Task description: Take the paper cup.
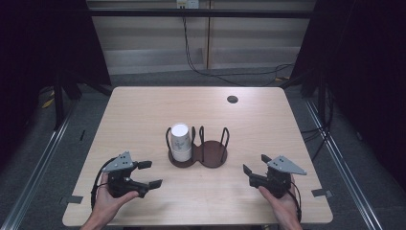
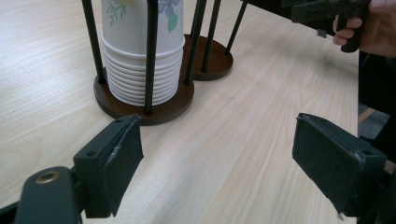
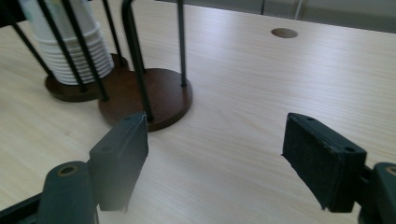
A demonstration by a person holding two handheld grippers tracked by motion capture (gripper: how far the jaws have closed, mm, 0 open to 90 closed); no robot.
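Left gripper view: cup stack (image 2: 140,51) top cropped.

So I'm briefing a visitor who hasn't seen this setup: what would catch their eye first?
Probably the stack of white floral paper cups, upside down in the left bay of the dark brown two-bay wire cup holder at the middle of the light wooden table; the right bay is empty. Next, the black left tongs and right tongs, held open either side of it, nearer the person.
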